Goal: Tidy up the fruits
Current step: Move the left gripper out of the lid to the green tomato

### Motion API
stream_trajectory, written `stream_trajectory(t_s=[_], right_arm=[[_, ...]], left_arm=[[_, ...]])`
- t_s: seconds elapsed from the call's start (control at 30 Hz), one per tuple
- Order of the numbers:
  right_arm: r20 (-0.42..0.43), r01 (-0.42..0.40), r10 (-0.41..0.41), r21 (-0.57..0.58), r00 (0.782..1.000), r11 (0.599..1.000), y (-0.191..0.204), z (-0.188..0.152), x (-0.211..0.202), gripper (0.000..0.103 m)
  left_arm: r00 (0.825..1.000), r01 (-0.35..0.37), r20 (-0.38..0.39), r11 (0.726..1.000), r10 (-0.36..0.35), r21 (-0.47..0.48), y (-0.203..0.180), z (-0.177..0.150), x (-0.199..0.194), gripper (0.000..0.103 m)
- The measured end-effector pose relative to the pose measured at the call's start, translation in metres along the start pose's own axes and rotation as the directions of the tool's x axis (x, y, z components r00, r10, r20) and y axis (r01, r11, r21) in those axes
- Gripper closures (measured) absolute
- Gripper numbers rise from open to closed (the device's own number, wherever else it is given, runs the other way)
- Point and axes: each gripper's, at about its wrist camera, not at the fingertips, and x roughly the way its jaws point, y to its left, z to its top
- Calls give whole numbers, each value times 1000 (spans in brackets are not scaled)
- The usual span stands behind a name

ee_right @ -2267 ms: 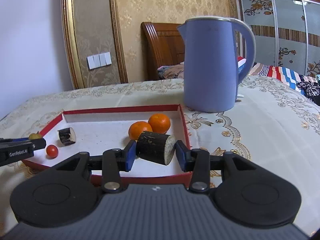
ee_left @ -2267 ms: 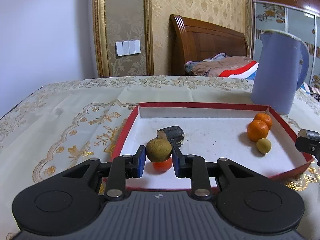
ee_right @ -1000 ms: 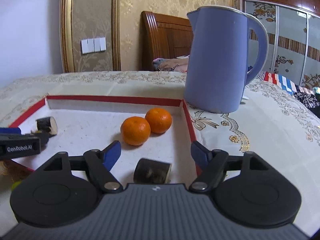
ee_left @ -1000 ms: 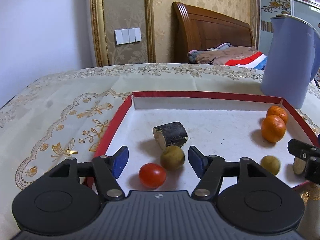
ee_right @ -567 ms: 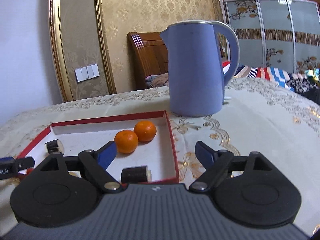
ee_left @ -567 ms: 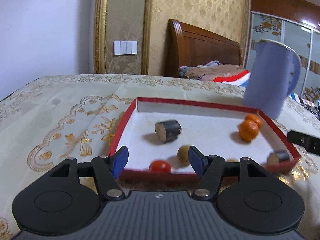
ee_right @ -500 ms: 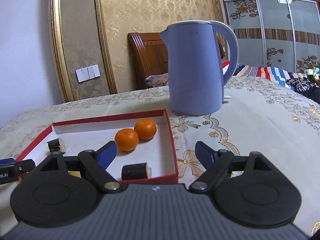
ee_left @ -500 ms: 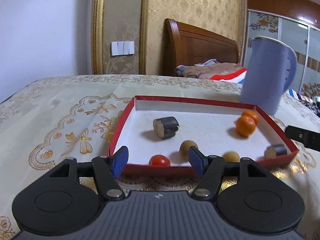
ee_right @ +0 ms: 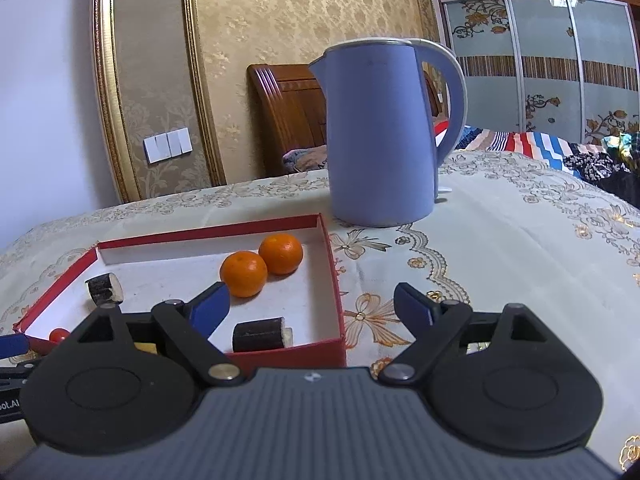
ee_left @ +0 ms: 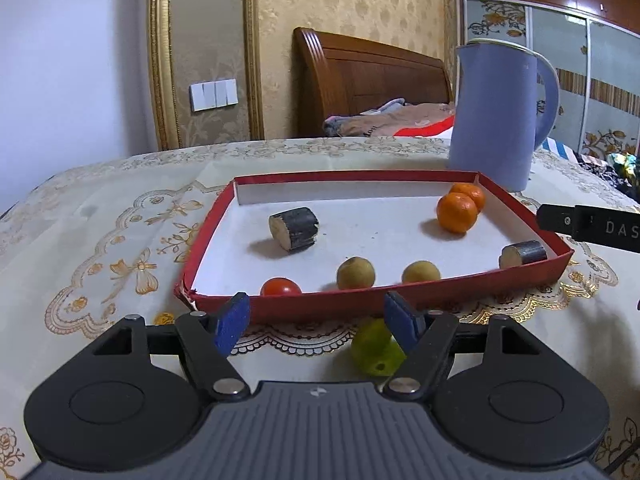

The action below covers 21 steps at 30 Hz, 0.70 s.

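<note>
Left gripper (ee_left: 320,316) nears green fruit (ee_left: 374,350)

Tall lavender-blue plastic electric kettle (ee_right: 380,136) stands upright on cream tablecloth with gold embroidered scallops and butterflies (ee_left: 100,240), handle to the right. Behind the table: dark wooden headboard (ee_left: 372,80) with rumpled brown and red bedding (ee_left: 396,120) against it. Striped multicolour bedspread (ee_right: 528,144) further right. Gold damask wallpaper (ee_right: 300,8), gilt-framed panel (ee_left: 160,52), white bank of wall switches (ee_right: 168,145). Sliding wardrobe doors with floral frosted panels (ee_right: 552,56) at far right.
</note>
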Motion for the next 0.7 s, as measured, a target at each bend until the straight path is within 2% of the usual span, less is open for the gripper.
stream_trajectory(t_s=[0.13,0.27,0.33,0.43,0.6,0.63,0.67,0.7], right_arm=[[0,-4,4,6,1000,1000,0,0,-1,14],[-2,-1,1,0,1000,1000,1,0,0,13],[-4,0,0,0,1000,1000,1,0,0,13],[-6,0,0,-3,1000,1000,2,0,1,13],[-3,-1,1,1,1000,1000,1,-1,0,13],[-4,-2,2,2,1000,1000,1,-1,1,13],[-5,-2,2,3,1000,1000,1,-1,1,13],[-5,-1,1,3,1000,1000,1,-1,1,13]], left_arm=[[999,40,5,999,-40,-18,1,-4,-11,30],[997,66,41,998,-66,8,-6,-4,-18,30],[995,89,34,996,-89,8,-7,-4,-17,30],[999,51,5,998,-52,30,-13,-5,-10,30],[999,31,-43,998,-29,49,-15,-8,-1,30],[998,36,-44,998,-34,47,-14,-8,-1,35],[998,54,-47,998,-51,44,-13,-8,-1,45],[996,74,-49,996,-72,44,-13,-8,-2,50]])
